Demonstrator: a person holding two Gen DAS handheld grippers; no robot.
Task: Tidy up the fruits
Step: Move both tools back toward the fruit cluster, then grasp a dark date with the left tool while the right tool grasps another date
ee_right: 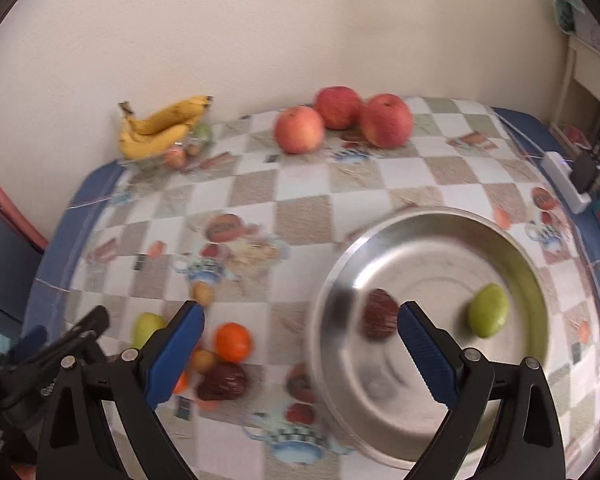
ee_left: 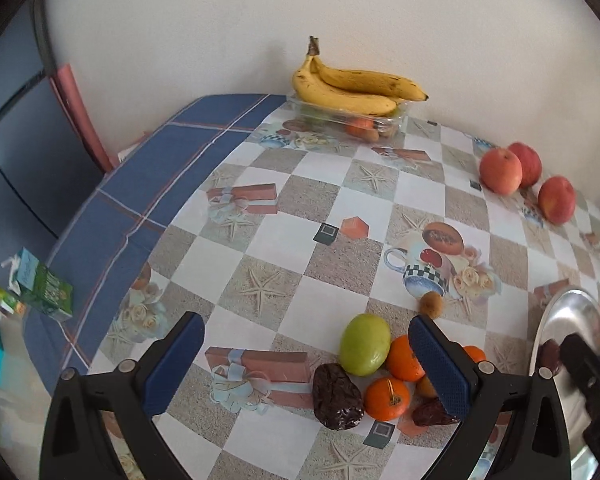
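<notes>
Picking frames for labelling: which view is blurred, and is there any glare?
Left wrist view: sharp, fisheye-bent table edges, soft even light. Right wrist view: motion-blurred, smearing the metal bowl, the date and green fruit inside it; mild sheen on the bowl, no harsh glare.

Motion blur smears the steel bowl (ee_right: 432, 236) and its 2 fruits.

green fruit (ee_right: 488, 311) and dark date (ee_right: 378, 314) in steel bowl (ee_right: 432, 224); oranges (ee_left: 386, 398) clustered on table
</notes>
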